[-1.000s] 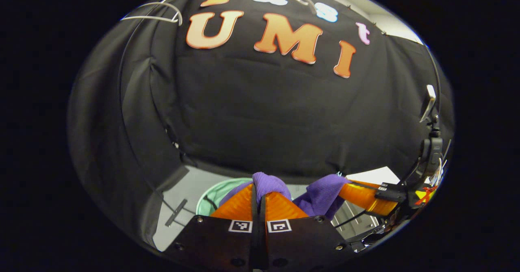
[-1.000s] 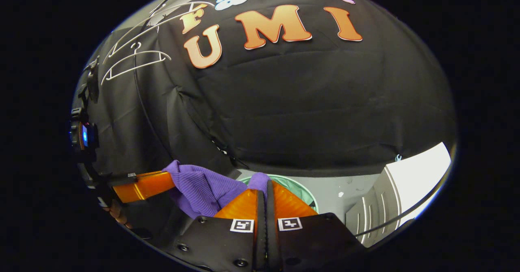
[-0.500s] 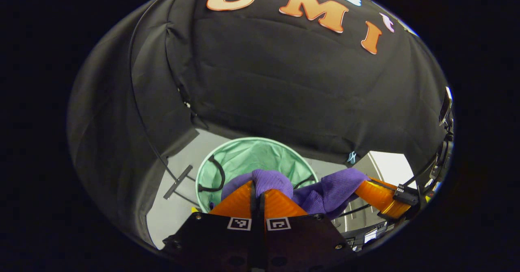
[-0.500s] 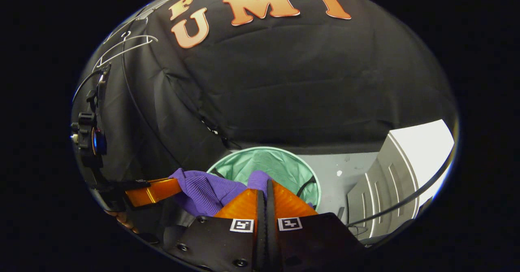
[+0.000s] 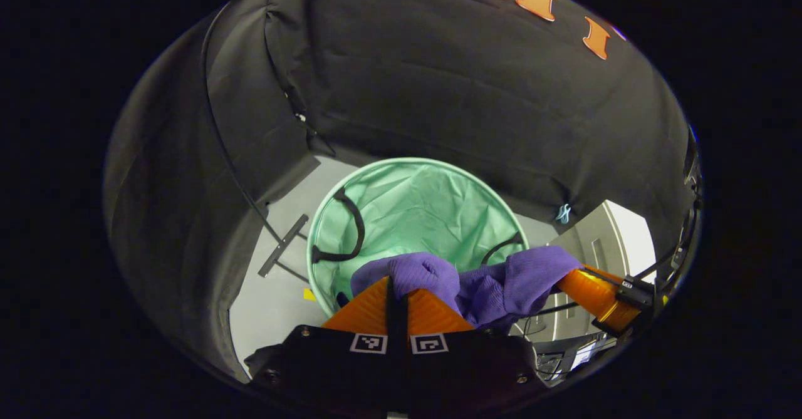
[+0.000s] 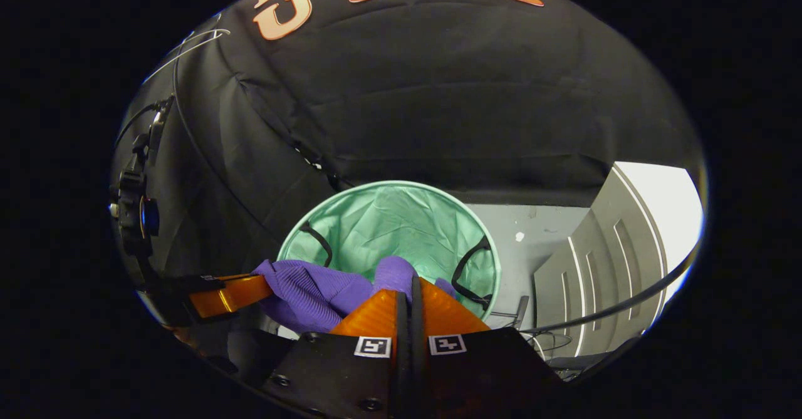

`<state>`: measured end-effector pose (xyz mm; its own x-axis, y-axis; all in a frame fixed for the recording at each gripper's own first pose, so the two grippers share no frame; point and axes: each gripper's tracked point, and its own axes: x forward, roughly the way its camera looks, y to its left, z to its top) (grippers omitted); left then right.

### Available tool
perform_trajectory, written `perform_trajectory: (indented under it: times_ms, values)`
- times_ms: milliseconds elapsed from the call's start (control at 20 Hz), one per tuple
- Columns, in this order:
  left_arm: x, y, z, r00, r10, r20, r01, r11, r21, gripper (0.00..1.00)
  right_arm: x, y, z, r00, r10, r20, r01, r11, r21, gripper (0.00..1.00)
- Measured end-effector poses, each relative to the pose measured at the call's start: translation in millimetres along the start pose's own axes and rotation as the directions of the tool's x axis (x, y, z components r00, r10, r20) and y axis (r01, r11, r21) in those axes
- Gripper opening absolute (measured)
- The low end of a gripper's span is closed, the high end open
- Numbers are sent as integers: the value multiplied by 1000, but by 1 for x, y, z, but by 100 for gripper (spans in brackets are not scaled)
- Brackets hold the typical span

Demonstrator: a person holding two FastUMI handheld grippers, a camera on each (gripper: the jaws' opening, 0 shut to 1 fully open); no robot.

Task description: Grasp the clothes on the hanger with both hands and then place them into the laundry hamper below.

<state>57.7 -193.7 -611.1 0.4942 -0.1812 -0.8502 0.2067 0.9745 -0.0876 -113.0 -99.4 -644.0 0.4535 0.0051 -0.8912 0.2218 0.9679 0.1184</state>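
The floor is pale grey, and on it stands the hamper, a round green mesh tub with two black handles, open at the top and with nothing lying in it that I can see. A second ago it was barely a sliver at the bottom of either view; now its whole mouth shows, so both hands have tipped forward and down toward it.

The garment is purple, ribbed, bunched into a short rope between the two grippers. It is off the hanger, which shows bare high at the upper left of the right gripper view. The cloth hangs above the hamper's near rim, not yet inside it.

The left gripper has its jaws clenched on one purple wad, which bulges out past the tips. The right gripper is likewise clamped on the other end; in the left gripper view it shows off to the side with cloth spilling from it.

I judge the carry nearly finished: what remains is to bring the bundle further over the opening, lower it, and let go with both at once. Released this near the rim, the cloth could drape over the edge instead of dropping in.
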Motion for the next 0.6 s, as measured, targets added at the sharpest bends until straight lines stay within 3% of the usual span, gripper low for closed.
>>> perform_trajectory:
  times_ms: [250, 400, 450, 600]
  values:
    - [23, 12, -29, 993, 38, -109, -39, 999, -4, 1, 29, -8, -27, 994, -42, -99, 41, 999, -16, 9]
    - [31, 20, -53, 973, 83, -214, -83, 997, 12, 5, 42, -8, -41, 988, -52, -149, 47, 998, -31, 9]
    - [32, 20, -57, 968, 84, -235, -84, 996, 12, 3, 47, -8, -44, 986, -53, -159, 48, 998, -35, 9]
    - [35, 18, -61, 965, 83, -248, -84, 996, 6, 6, 52, -10, -45, 984, -66, -163, 61, 997, -36, 9]
